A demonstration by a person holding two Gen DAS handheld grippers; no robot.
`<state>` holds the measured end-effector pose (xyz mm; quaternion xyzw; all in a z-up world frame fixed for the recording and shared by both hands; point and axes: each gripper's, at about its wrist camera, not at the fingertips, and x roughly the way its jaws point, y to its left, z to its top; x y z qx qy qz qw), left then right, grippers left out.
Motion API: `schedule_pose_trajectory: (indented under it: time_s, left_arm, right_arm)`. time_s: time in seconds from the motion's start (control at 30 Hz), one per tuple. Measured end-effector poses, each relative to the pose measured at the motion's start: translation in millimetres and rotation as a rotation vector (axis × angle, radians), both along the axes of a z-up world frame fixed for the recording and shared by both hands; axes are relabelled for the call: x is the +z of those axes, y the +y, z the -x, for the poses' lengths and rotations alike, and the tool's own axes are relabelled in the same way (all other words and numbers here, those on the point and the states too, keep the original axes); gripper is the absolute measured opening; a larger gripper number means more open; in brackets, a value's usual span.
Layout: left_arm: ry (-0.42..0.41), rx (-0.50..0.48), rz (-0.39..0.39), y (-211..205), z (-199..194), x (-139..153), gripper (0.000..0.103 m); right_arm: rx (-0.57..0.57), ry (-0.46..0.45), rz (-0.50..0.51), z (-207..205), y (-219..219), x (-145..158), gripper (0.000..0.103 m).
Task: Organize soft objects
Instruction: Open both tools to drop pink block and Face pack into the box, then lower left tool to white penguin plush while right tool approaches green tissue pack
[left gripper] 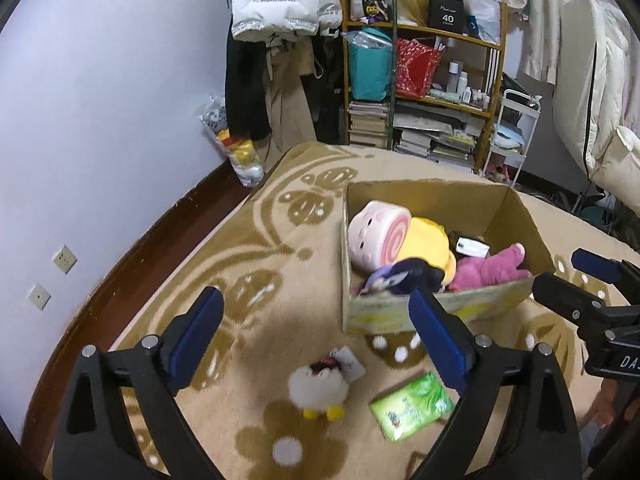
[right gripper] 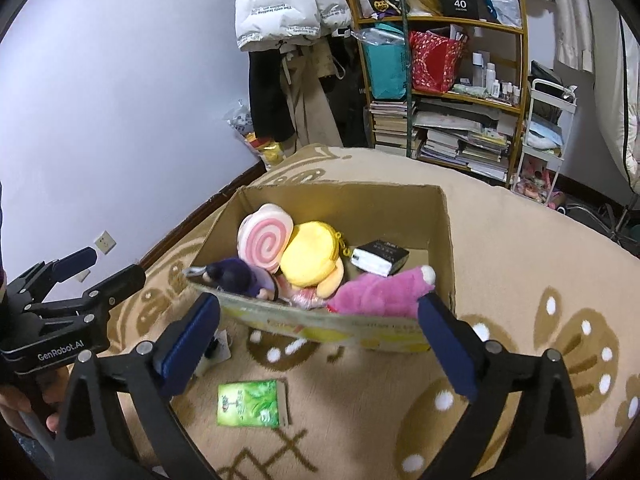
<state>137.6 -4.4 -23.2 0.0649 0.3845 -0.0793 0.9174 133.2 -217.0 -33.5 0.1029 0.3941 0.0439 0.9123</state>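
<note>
An open cardboard box (left gripper: 424,186) (right gripper: 340,190) sits on the beige flowered blanket. It holds a pink swirl plush (left gripper: 378,240) (right gripper: 264,240), a yellow plush (right gripper: 312,258), a pink plush (left gripper: 492,268) (right gripper: 380,290), a dark purple plush (right gripper: 240,276) and a small black box (right gripper: 380,258). A white fluffy plush (left gripper: 318,386) and a green tissue pack (left gripper: 412,406) (right gripper: 250,402) lie in front of the box. My left gripper (left gripper: 316,300) (right gripper: 114,265) hangs open and empty above the white plush. My right gripper (right gripper: 319,304) (left gripper: 560,270) is open and empty just short of the box's near wall.
The blanket (left gripper: 248,248) ends at a dark wooden edge on the left. Beyond it stand a crowded bookshelf (left gripper: 424,92), hanging jackets (left gripper: 280,8), a white cart (left gripper: 516,132) and a plastic bag of plush toys (left gripper: 240,152). A hand (right gripper: 24,412) holds the left gripper.
</note>
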Motion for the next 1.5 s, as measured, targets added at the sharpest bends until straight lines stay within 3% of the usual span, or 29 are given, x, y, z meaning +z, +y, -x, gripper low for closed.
schedule_pose_trajectory:
  time_s: [0.43,0.83,1.5]
  left_arm:
    - [0.14,0.033,0.008,16,8,-22,0.093]
    - [0.312,0.078,0.013,35,-13,-59,0.093]
    - [0.496,0.098,0.003,30,-36,-113,0.093]
  right_arm:
    - [0.059,0.043,0.03,18,32,-10,0.103]
    - [0.114,0.145,0.049,9,68,-47,0.103]
    - [0.161,0.28,0.048,-17,91,-107,0.103]
